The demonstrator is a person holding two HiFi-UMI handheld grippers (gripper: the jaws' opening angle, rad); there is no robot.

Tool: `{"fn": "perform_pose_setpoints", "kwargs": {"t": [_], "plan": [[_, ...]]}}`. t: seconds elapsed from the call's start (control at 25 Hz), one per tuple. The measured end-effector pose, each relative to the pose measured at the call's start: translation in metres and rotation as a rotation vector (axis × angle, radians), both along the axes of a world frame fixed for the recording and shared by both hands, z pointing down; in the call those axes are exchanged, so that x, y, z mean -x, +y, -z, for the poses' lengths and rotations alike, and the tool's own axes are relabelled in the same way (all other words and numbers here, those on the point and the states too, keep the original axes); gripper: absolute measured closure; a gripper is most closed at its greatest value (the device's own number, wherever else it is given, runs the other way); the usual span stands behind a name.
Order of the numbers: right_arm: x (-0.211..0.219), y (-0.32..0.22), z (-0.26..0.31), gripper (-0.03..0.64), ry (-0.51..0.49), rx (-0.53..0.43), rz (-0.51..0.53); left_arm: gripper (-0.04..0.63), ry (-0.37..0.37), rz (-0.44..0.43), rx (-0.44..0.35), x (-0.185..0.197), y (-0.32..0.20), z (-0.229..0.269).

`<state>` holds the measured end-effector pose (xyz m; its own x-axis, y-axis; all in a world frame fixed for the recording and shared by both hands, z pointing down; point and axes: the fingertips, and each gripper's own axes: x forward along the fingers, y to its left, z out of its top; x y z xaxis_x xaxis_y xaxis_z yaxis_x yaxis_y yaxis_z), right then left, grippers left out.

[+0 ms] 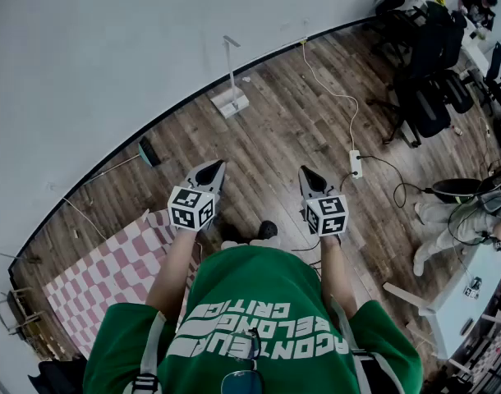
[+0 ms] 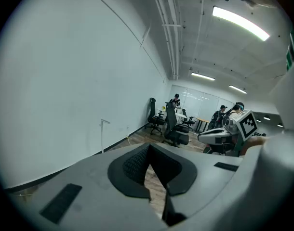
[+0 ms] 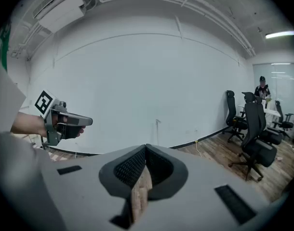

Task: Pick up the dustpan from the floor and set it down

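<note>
The dustpan is white with a tall thin handle and stands upright on the wooden floor by the white wall, well ahead of both grippers. It shows as a thin pole in the left gripper view and in the right gripper view. My left gripper and right gripper are held side by side at waist height, pointing forward and slightly down. Each has its jaws together with nothing between them, as the left gripper view and right gripper view show. Neither touches the dustpan.
A pink checkered mat lies on the floor at the left. A small dark teal object rests by the wall. A power strip with cables lies to the right. Black office chairs and a seated person are at the far right.
</note>
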<state>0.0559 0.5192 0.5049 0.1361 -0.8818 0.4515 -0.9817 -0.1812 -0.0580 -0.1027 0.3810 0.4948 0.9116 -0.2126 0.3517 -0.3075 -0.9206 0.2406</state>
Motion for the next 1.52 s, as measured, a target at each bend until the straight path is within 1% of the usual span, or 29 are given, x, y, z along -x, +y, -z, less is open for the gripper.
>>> {"fn": "perform_pose_setpoints", "kwargs": {"t": [0.24,0.4,0.68,0.84,1.12,1.4,1.52], "plan": [[-0.012,0.013,-0.001,0.609,-0.011,0.0,0.005,0.6,-0.008,0.003,-0.003,-0.013,0.015,0.002],[-0.021,0.014,-0.002,0.609,-0.013,-0.003,0.021,0.6,-0.014,0.02,-0.005,-0.021,0.017,0.002],[-0.042,0.012,-0.001,0.609,-0.064,-0.043,0.036,0.6,-0.031,0.052,-0.011,-0.035,0.026,-0.003],[-0.056,0.013,-0.005,0.609,-0.076,-0.044,0.054,0.6,-0.039,0.062,-0.008,-0.05,0.035,-0.005],[-0.068,0.013,-0.017,0.609,-0.093,-0.022,0.093,0.601,-0.06,0.077,0.013,-0.066,0.052,-0.017],[-0.087,0.005,-0.02,0.609,-0.064,0.0,0.095,0.6,-0.074,0.076,0.029,-0.084,0.045,-0.024],[-0.092,-0.003,-0.021,0.609,-0.063,-0.001,0.094,0.6,-0.06,0.071,0.035,-0.092,0.037,-0.022]]}}
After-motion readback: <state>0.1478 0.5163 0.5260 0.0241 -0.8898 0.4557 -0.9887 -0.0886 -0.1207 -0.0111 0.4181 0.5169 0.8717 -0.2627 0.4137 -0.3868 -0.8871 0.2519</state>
